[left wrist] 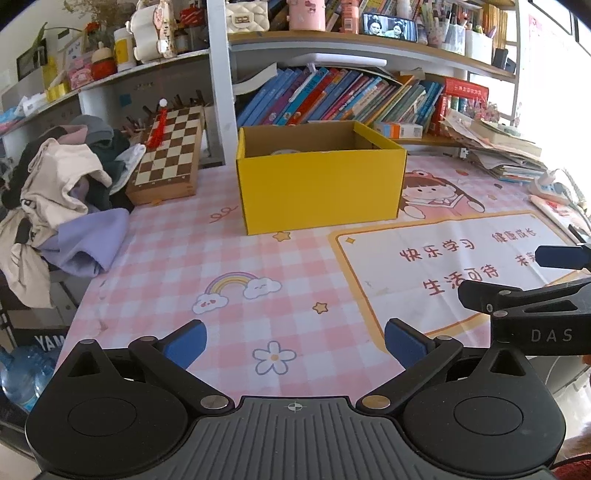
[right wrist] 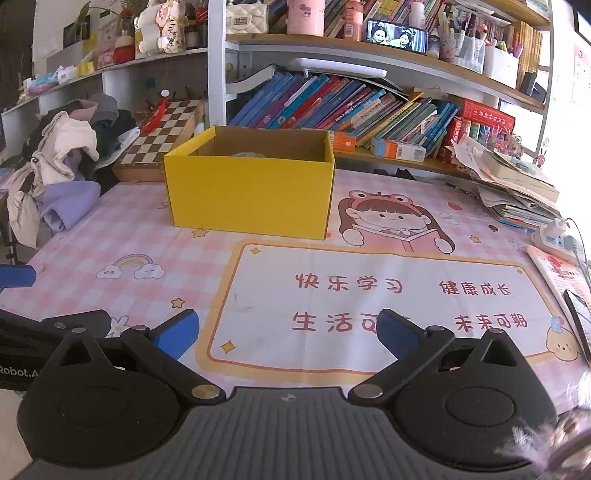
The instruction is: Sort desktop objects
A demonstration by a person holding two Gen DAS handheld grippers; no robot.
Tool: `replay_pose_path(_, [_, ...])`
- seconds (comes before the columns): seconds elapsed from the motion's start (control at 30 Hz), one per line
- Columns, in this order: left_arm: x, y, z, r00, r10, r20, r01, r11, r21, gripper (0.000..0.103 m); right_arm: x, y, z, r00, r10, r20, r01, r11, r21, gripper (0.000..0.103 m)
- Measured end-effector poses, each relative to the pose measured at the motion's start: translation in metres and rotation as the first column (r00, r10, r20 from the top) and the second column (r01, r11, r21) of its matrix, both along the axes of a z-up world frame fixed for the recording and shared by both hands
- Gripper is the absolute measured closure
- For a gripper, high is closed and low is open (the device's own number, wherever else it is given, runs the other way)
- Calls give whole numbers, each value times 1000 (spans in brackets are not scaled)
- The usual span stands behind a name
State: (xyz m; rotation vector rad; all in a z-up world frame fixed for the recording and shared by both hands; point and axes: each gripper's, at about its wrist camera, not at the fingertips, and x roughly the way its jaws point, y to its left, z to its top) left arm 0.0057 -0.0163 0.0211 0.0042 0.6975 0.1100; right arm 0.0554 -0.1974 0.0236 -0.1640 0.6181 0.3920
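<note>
Hovering low over the desk, the left gripper [left wrist: 294, 345] has its blue-padded fingers spread wide with nothing between them, only the pink checked desk mat [left wrist: 192, 258] showing in the gap. The right gripper [right wrist: 287, 334] is spread just as wide and equally empty; its body crosses the left wrist view's right edge with the letters "DAS", while the left one's arm in the right wrist view reads "Robot.A".

Ahead of the right gripper, the mat's white panel [right wrist: 369, 295] carries red Chinese writing: 快乐学习, 健康成长, 生活可, 未来可期. A cartoon girl [right wrist: 388, 221] in a frog hat sits beyond it.

The yellow cardboard box [left wrist: 319, 182] stands straight ahead of the left gripper, well apart from it, and ahead-left of the right one; it is open-topped, with something pale barely visible inside that cannot be made out.

Left of the box lie a chessboard [left wrist: 168, 155] and a heap of clothes [left wrist: 62, 199]. Behind it runs a shelf of leaning books [left wrist: 332, 96], a phone [left wrist: 389, 27] showing a picture above. Stacked papers [right wrist: 517, 184] and a power strip [right wrist: 557, 236] sit far right.
</note>
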Motion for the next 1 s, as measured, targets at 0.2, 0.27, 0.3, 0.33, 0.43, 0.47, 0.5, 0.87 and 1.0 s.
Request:
replay_pose_path(0.2, [1,-1,-3,1000,-8,-17,8,1000,-3,0,0,-1,-2,1000,-6,-14,5,1000,-8,0])
replay_pose_path(0.27, [2,-2,-3,1000,-11,-24,11,1000,-3,0,1,-1,-3,1000,-9,-19,9,1000,-10,0])
replay_pose_path(0.3, [2,-2,-4,1000,-12,-27,12,1000,-1,0,1,-2,-3,1000,-12,-21,11,1000,-10,0])
replay_pose_path(0.33, [2,-2,-5,999,-13,-30,13,1000,0,0,1,-2,-3,1000,-13,-26,13,1000,-10,0])
replay_pose_path(0.43, [3,-3,-5,999,-16,-38,16,1000,5,0,3,-2,-6,999,-17,-45,16,1000,-18,0])
replay_pose_path(0.47, [4,-3,-6,999,-15,-40,16,1000,5,0,3,-2,-7,998,-18,-53,16,1000,-22,0])
replay_pose_path(0.5, [4,-3,-6,999,-15,-41,16,1000,5,0,4,-2,-8,998,-19,-60,17,999,-28,0])
replay_pose_path(0.87, [8,-6,-9,998,-23,-57,23,1000,-2,0,5,-4,-11,996,-31,-80,27,999,-41,0])
replay_pose_path(1.0, [9,-5,-8,998,-18,-55,18,1000,-4,0,3,0,-11,996,-34,-80,30,999,-43,0])
